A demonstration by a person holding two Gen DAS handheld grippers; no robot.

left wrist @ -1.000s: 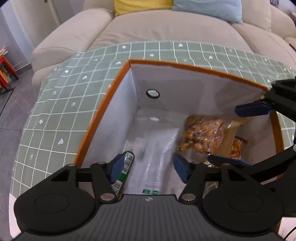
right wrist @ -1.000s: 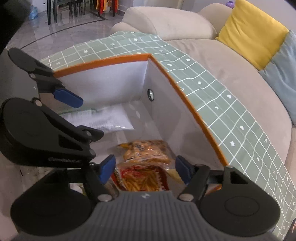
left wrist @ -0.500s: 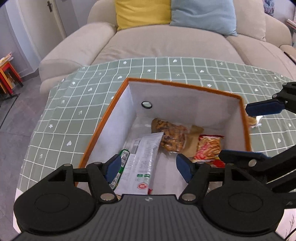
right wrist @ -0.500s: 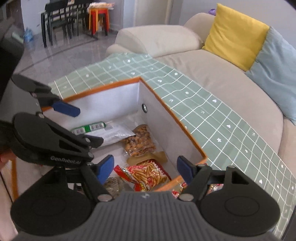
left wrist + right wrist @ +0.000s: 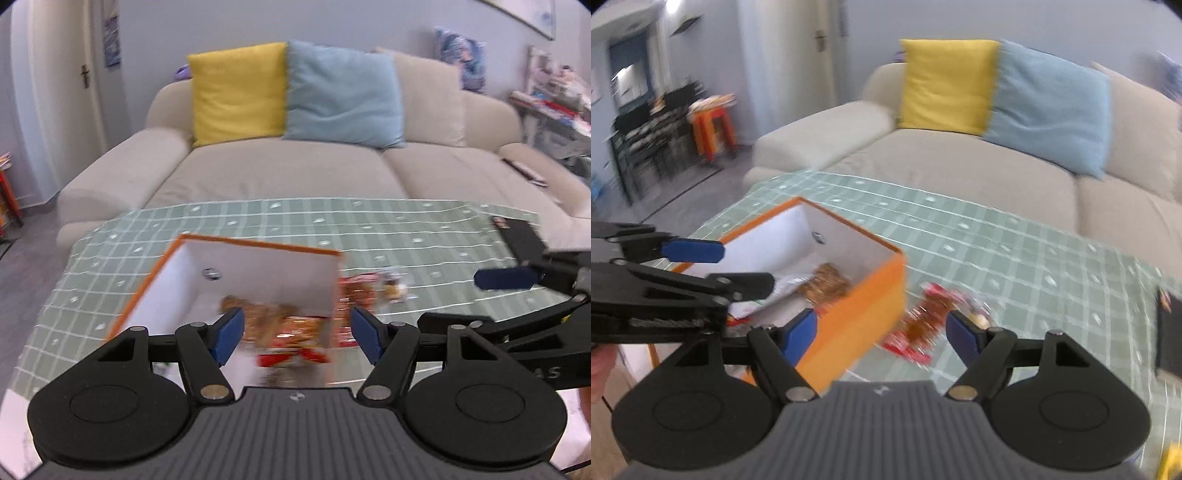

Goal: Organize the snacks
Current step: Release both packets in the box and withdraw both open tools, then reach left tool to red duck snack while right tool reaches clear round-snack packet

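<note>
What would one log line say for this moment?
left claw: open, empty | right claw: open, empty | orange box: snacks inside | red packet: on table

Your snack packets [image 5: 923,321] look like glossy plastic film — the checked tablecloth [image 5: 1015,251] shiny, the sofa [image 5: 277,173] matt cloth.

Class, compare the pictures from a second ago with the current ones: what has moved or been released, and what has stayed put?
Both claws have drawn up and back out of the orange box. The left claw and the right claw are open and empty; the right one's jaws have just been opening. The snack packets in the box lie as before. The red packet on the green tablecloth beside the box is not yet picked up.
</note>
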